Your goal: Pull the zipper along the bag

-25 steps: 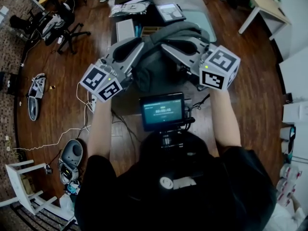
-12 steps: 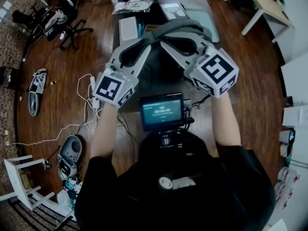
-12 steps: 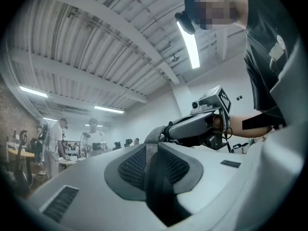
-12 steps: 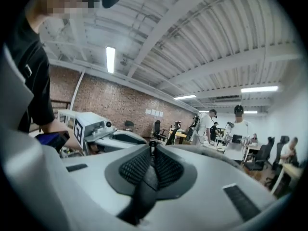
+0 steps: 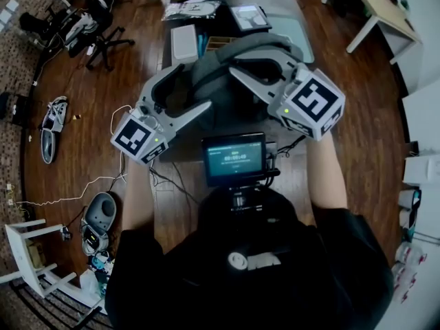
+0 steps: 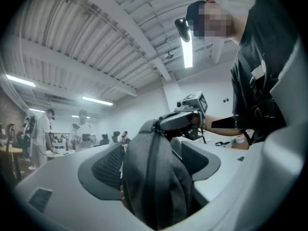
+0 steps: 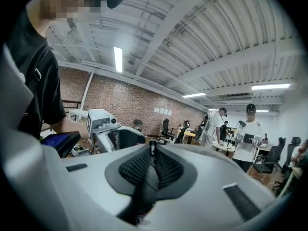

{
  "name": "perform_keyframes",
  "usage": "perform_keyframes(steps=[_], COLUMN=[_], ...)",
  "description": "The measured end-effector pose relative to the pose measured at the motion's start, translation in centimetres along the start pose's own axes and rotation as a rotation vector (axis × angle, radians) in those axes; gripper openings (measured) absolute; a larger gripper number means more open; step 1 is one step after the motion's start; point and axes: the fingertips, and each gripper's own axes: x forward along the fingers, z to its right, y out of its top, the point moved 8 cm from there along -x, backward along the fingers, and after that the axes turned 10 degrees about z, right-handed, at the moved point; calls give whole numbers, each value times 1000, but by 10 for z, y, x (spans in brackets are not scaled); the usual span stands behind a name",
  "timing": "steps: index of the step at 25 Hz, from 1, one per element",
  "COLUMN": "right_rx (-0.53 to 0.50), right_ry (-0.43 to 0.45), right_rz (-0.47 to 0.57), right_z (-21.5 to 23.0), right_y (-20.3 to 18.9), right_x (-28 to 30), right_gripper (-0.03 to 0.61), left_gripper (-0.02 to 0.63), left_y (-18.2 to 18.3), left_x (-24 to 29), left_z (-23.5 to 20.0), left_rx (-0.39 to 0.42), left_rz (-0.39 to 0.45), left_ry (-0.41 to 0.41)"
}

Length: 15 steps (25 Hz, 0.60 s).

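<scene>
A grey bag lies on the table in the head view. My left gripper is at the bag's left side; its jaws have just been opening and now stand wide. In the left gripper view a rounded fold of the bag with a dark strap bulges between the spread pads, which do not press on it. My right gripper reaches in from the right, pinched shut on a thin dark zipper tab that runs between its pads. Beyond the fold the right gripper appears again.
On the table behind the bag lie a white box, a tablet and papers. A small screen sits below my chest line. Office chairs and cables lie on the floor at left. People stand in the background.
The left gripper's jaws have swung from nearly shut to wide apart, and that gripper has drawn back toward the lower left. The right gripper stays pinched at the bag's top.
</scene>
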Motion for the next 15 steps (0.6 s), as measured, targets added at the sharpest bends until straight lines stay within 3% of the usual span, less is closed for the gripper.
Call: perform_keyframes(steps=[4,7,10,15], right_rx=[7,27,66,52], right_ry=[20,33,53,47], right_rz=[6,15,34,31], right_z=[1,3,5,5], right_y=[1,-1,-4,-4], right_x=[7,9,8,14], right_gripper=[52,52,52,52], left_gripper=[383,383,373,264], left_y=[-13,-20,-22,-24], left_x=[11,24,30,31], left_z=[0,-9,-12,-20], left_rx=[35,55,4,-105], left_rz=[-46,-29,-13,-59], left_ry=[-2,-14,-55,-7])
